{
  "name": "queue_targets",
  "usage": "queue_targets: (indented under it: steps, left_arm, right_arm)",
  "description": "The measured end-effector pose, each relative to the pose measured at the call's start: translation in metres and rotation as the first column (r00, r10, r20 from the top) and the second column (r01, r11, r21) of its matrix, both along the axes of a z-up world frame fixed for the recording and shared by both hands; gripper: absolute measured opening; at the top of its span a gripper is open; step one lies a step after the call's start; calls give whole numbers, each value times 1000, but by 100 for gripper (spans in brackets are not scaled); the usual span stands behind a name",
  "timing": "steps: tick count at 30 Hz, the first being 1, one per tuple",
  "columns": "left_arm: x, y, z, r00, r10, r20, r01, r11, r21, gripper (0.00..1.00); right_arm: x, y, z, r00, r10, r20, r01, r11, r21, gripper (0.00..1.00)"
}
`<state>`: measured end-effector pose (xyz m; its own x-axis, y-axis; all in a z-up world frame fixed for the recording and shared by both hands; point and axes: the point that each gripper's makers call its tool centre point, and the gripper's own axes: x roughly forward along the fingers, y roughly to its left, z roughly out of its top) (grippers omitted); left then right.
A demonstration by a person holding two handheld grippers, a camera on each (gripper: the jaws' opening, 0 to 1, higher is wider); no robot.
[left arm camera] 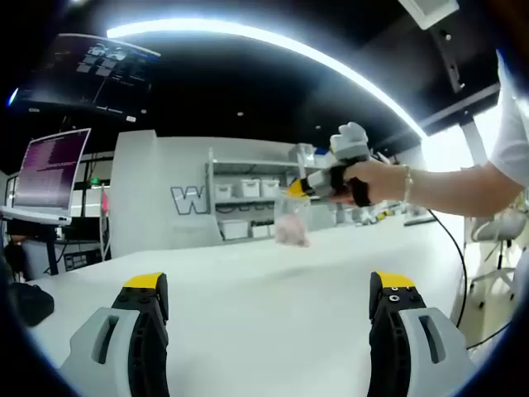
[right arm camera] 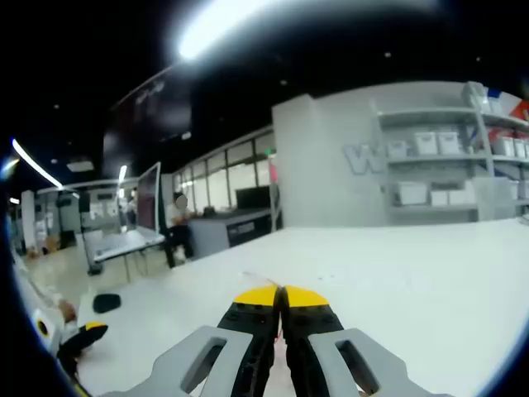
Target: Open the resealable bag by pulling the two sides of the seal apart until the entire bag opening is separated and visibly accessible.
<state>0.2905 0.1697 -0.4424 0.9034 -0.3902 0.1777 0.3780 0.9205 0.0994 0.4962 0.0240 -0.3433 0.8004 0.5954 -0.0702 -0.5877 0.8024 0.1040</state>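
We hold the right gripper [left arm camera: 296,188] raised above the white table [left arm camera: 273,289], its jaws pinched together on the top edge of the resealable bag [left arm camera: 291,223], so the clear pouch hangs free, long axis vertical, opening upward, pink contents sagging low. Our left gripper [left arm camera: 269,302], jaws wide apart, waits near the table, well short of the bag, seemingly ready to take the opposite side of the seal.
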Motion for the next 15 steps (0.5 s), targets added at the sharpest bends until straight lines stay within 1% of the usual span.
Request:
queue_targets:
  steps: [5, 9, 15]
  left_arm:
    - [0, 0, 0, 1000, 0, 2, 0, 1000, 2, 100]
    - [-1, -1, -1, 1000, -6, -6, 6, 1000, 0, 100]
    - [-2, -1, -1, 1000, -8, -7, 8, 1000, 0, 100]
  right_arm:
    - [15, 1, -6, 999, -13, -31, 13, 1000, -1, 0]
    - [23, 4, -6, 999, -19, -33, 19, 1000, -14, 0]
    - [38, 8, -8, 998, -31, -54, 30, 1000, -3, 0]
